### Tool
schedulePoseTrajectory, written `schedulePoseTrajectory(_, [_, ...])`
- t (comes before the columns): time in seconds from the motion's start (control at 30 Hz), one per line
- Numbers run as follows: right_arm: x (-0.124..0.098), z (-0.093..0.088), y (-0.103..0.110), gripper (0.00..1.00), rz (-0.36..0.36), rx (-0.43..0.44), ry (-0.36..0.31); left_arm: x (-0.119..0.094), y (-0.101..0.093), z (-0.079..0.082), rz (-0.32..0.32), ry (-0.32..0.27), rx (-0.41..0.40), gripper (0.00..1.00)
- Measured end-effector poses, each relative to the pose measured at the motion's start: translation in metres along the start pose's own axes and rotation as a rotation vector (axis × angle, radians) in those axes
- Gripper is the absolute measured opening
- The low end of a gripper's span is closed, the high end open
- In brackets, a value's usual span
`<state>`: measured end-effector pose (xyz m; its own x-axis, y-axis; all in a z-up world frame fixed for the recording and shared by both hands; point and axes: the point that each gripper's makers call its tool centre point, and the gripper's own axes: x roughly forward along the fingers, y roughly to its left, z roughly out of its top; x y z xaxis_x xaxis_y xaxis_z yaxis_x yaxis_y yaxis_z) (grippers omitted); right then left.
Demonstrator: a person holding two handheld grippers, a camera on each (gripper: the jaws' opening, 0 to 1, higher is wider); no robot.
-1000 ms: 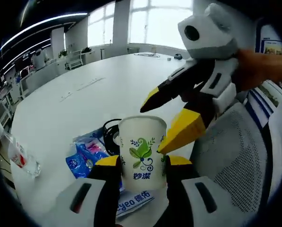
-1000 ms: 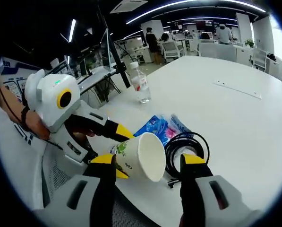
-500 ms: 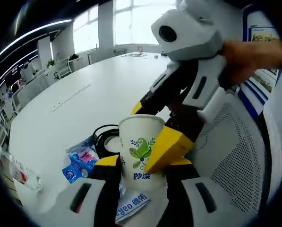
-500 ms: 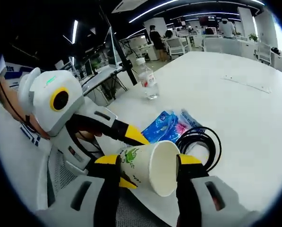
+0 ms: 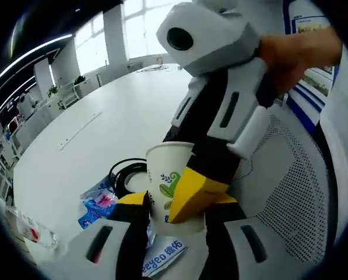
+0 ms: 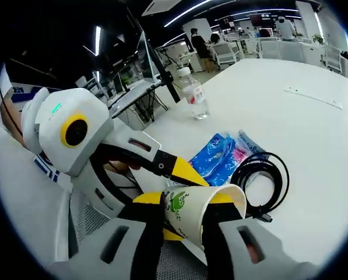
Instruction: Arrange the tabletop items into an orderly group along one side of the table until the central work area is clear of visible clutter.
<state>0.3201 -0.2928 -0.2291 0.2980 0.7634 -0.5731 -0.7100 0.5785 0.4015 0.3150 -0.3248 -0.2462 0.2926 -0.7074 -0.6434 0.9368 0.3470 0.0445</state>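
White and wide, the bench (image 5: 86, 134) runs off toward bright windows, with an open office behind it. At its near edge a paper cup (image 5: 169, 182) with a green leaf print sits between the yellow-tipped jaws of the left gripper (image 5: 172, 205), which press its sides. The right gripper (image 5: 204, 125) comes in from two o'clock in the left gripper view and closes on the same cup, one yellow jaw lying across the cup's front. In the right gripper view the cup (image 6: 204, 205) lies on its side, mouth toward three o'clock, squeezed between that gripper's (image 6: 182, 213) own jaws, while the left gripper (image 6: 98, 151) reaches in from nine o'clock. Just behind the cup lies a coiled black cable (image 5: 127, 172), touching blue snack packets (image 5: 99, 204) at its eight o'clock. Farther off stands a clear plastic bottle (image 6: 194, 96). A white mesh chair (image 5: 290, 192) sits at four o'clock.
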Motion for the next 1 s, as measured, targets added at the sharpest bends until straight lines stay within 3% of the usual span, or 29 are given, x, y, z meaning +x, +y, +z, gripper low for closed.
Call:
schedulePoseTrajectory(0.13, [0.002,0.0,0.004,0.09,0.016,0.003,-0.004,0.001,-0.003,-0.002,-0.006,0.002,0.0,0.37])
schedulePoseTrajectory(0.53, [0.004,0.001,0.008,0.04,0.016,0.036,-0.024,-0.002,-0.001,-0.005,0.011,0.013,0.001,0.38])
schedulePoseTrajectory(1.0, [0.009,0.013,0.001,0.02,0.002,0.009,-0.059,-0.007,0.019,-0.007,0.132,0.015,-0.087,0.39])
